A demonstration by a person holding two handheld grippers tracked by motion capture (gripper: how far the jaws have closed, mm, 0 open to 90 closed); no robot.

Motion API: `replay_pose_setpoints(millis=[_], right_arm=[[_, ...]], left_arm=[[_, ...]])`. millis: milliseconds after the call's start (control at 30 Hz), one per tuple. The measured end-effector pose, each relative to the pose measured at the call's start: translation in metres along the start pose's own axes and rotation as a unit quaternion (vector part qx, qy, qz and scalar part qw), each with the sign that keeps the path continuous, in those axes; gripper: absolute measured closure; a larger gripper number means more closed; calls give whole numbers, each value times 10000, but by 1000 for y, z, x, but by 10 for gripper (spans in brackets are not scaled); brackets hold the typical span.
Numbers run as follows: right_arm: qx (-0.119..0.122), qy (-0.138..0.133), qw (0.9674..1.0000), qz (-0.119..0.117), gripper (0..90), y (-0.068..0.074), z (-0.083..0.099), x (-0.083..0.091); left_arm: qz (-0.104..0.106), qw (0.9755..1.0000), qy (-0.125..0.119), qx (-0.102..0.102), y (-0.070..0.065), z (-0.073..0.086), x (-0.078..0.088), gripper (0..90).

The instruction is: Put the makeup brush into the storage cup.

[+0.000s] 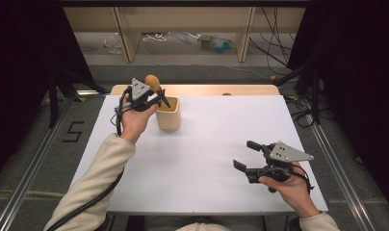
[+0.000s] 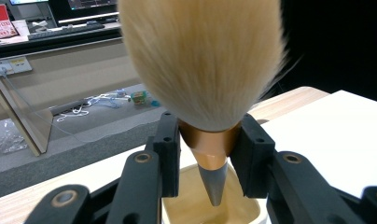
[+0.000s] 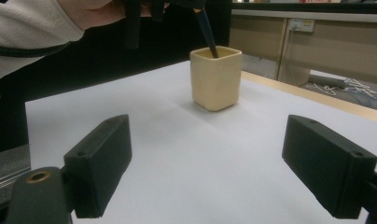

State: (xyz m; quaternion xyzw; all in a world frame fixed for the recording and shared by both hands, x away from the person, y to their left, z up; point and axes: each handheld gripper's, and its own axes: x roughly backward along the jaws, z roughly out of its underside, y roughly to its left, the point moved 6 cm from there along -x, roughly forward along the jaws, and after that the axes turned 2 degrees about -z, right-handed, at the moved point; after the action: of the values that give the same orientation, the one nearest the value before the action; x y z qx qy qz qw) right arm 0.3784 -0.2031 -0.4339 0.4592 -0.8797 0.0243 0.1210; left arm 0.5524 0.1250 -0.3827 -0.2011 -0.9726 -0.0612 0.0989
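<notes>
Brush (image 2: 203, 60) clamped at its copper ferrule by left gripper (image 1: 160, 98), jaws closed tight on either side of it, bristle head up, dark handle slanting down into the mouth of the cream cup (image 1: 167, 114). Cup stands at the far left part of the white table (image 1: 207, 159), just beside the left hand (image 1: 134, 118). Right gripper (image 1: 246, 155) held low over the near right of the table, jaws spread wide, nothing between them, well apart from the cup
</notes>
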Motion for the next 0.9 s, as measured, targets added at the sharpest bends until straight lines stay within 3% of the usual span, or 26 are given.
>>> replay_pose_setpoints(millis=[567,667,733,900], right_arm=[[-20,6,10000,-45,166,1,0,0],[124,-66,9999,19,166,-1,-1,-1],[-10,-7,10000,-29,166,1,0,0],[11,11,10000,-9,166,0,0,0]], left_arm=[[-40,9999,8,-106,3,5,-5,653],[-32,9999,17,-117,3,6,-6,654],[-33,9999,14,-97,2,7,-6,654],[-18,9999,31,-95,2,8,-8,653]])
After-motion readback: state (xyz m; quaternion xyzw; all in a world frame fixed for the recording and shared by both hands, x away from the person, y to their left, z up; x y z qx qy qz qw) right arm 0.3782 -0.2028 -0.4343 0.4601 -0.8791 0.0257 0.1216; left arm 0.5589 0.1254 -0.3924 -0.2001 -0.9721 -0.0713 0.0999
